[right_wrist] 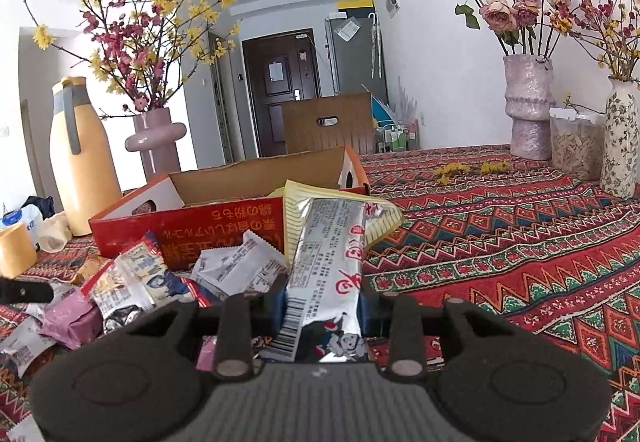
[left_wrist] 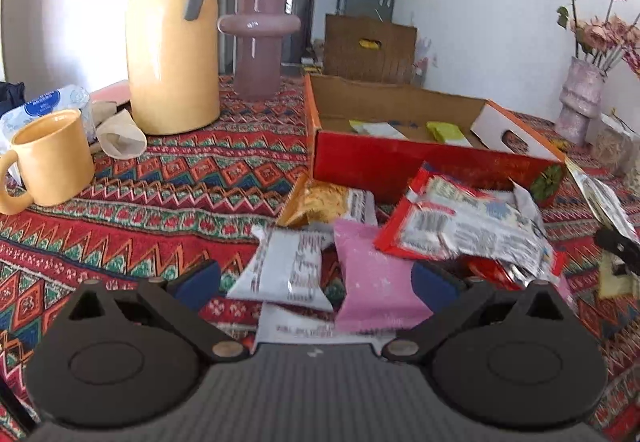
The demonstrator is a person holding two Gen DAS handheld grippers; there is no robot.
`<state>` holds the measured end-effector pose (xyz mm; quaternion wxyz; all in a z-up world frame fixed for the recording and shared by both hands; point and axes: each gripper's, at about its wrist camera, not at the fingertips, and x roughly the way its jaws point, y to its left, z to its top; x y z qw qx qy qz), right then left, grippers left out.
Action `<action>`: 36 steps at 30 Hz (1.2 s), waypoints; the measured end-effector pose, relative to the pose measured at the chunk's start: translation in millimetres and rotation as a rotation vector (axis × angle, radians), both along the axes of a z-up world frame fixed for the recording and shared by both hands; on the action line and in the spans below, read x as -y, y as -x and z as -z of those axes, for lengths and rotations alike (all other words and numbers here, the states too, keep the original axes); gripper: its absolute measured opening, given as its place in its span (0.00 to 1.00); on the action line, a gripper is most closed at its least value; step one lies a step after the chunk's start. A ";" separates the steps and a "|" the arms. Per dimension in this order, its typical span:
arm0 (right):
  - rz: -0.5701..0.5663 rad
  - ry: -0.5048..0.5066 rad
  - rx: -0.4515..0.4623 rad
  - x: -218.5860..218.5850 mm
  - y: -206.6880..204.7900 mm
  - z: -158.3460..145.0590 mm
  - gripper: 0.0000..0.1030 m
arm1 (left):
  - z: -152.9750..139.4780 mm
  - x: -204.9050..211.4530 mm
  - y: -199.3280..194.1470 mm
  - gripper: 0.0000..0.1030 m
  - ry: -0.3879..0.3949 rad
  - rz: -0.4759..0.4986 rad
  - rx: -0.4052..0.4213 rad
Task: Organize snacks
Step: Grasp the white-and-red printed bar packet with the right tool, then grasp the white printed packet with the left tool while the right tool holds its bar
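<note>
1. Right wrist view: the right gripper [right_wrist: 323,302] pinches a long silver snack packet [right_wrist: 328,262] with red characters and a barcode at its near end; blue pads press on both its sides. The packet points away from the camera, its far end raised toward the red cardboard box [right_wrist: 192,230].
2. A cream striped packet [right_wrist: 384,215] shows behind the silver one, against the box's front edge; whether it rests on the box or sits in the same grip I cannot tell.
3. Left wrist view: the left gripper [left_wrist: 316,282] is spread wide, its blue pads either side of the snack pile and touching nothing I can make out. A white packet [left_wrist: 286,268] and a pink packet [left_wrist: 376,278] lie between the fingers.
4. Just past these lie a gold packet [left_wrist: 320,201] and a red-edged silver packet [left_wrist: 464,226], the latter blurred. The pile sits on the patterned tablecloth [left_wrist: 160,201] directly in front of the box.
5. Inside the open box [left_wrist: 400,157], a white packet and a yellow-green packet [left_wrist: 444,130] lie flat on the bottom.
6. Left of the box on the table: a yellow mug [left_wrist: 52,157], a tall yellow jug [left_wrist: 172,53] with grey handle, and a mauve vase [left_wrist: 258,41] of blossoms.
7. Right side: a pale textured vase [right_wrist: 528,105] of dried roses, a clear container [right_wrist: 576,143], and a floral vase [right_wrist: 620,137].
</note>
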<state>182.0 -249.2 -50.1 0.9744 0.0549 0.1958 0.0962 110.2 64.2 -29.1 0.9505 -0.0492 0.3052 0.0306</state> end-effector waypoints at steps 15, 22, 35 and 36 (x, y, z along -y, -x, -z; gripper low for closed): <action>-0.020 -0.032 0.044 4.4 8.6 -0.1 0.31 | 21.2 17.0 -2.1 0.88 -0.043 0.017 -0.193; -0.032 -0.047 0.052 6.5 9.9 0.2 0.31 | 18.7 19.9 4.6 0.71 -0.066 0.015 -0.172; -0.038 -0.048 0.068 5.6 12.8 -0.5 0.31 | 8.0 19.8 33.8 0.49 -0.096 0.005 -0.107; -0.037 -0.048 0.069 5.7 12.9 -0.5 0.31 | 6.2 19.4 35.9 0.49 -0.097 0.003 -0.098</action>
